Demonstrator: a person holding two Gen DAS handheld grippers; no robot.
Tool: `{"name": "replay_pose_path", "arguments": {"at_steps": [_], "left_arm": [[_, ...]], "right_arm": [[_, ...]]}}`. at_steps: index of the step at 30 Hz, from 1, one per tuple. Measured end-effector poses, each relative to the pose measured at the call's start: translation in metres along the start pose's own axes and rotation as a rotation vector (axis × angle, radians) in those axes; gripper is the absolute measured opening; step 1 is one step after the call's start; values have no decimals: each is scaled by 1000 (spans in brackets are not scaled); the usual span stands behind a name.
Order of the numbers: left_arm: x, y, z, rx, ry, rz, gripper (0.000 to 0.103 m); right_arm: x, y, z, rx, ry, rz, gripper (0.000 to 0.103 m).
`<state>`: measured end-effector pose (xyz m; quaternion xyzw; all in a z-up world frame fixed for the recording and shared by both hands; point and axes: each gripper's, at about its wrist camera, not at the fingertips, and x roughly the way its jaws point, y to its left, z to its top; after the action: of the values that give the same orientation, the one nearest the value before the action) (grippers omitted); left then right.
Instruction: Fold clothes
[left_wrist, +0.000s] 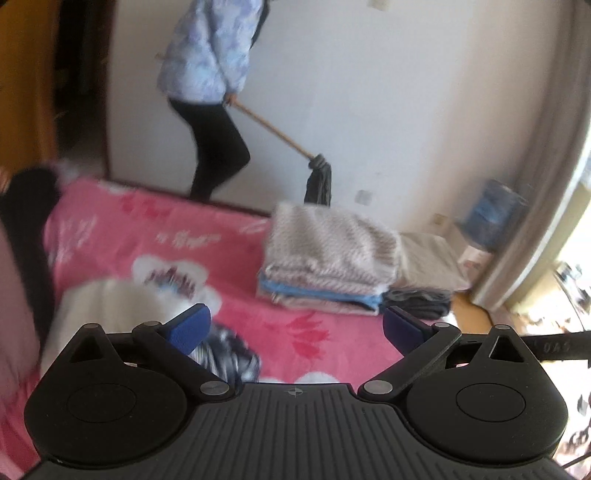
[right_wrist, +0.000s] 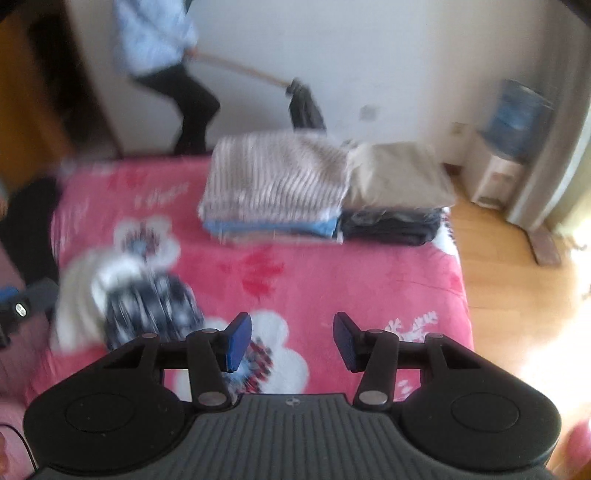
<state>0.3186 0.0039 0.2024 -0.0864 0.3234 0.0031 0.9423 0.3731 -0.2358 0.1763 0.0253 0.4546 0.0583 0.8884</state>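
Over a pink floral bed (right_wrist: 332, 280): left tongs (left_wrist: 295, 330) spread wide, right tongs (right_wrist: 292, 341) parted, both gripping nothing. Unfolded dark-patterned garment (right_wrist: 147, 306) crumpled on the bed, left of the right tongs. Folded stack of clothes (right_wrist: 277, 184) beyond it, near the bed's far edge. Behind the bed, a person (left_wrist: 210, 92) mopping.

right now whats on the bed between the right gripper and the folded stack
Nothing but bare pink blanket between the right gripper and the folded stack, as the right wrist view shows. The crumpled dark-and-white garment lies off to the left.
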Motion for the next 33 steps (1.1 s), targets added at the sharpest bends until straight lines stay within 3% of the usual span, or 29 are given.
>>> {"name": "replay_pose_path", "arguments": {"at_steps": [4,5,6,8,11,14,22,27,33], "left_arm": [[-21,-18,19,148,-35,-37,101],[-26,-24,23,175,-43,-51,101],[-30,-29,25,190,-52,-65,101],[-33,-41,25,188,-76,-95,102],[-26,-60,13,160,-125,-123,103],[-9,-87,-11,111,-155,-101,103],[6,-150,-63,30,-93,-57,103],[-6,-174,-61,-34,-62,-89,103],[-29,-188,-70,23,-51,-64,103]], "right_arm": [[-41,13,2,54,-138,28,54],[-49,17,1,50,-176,33,59],[-55,20,-2,41,-211,26,70],[-59,23,-8,27,-262,8,75],[-45,10,-14,41,-265,-1,75],[-25,-15,-30,49,-258,10,75],[8,-89,-87,27,-231,-7,75],[-9,-111,-111,53,-220,-10,76],[-33,-110,-143,57,-227,-1,80]]}}
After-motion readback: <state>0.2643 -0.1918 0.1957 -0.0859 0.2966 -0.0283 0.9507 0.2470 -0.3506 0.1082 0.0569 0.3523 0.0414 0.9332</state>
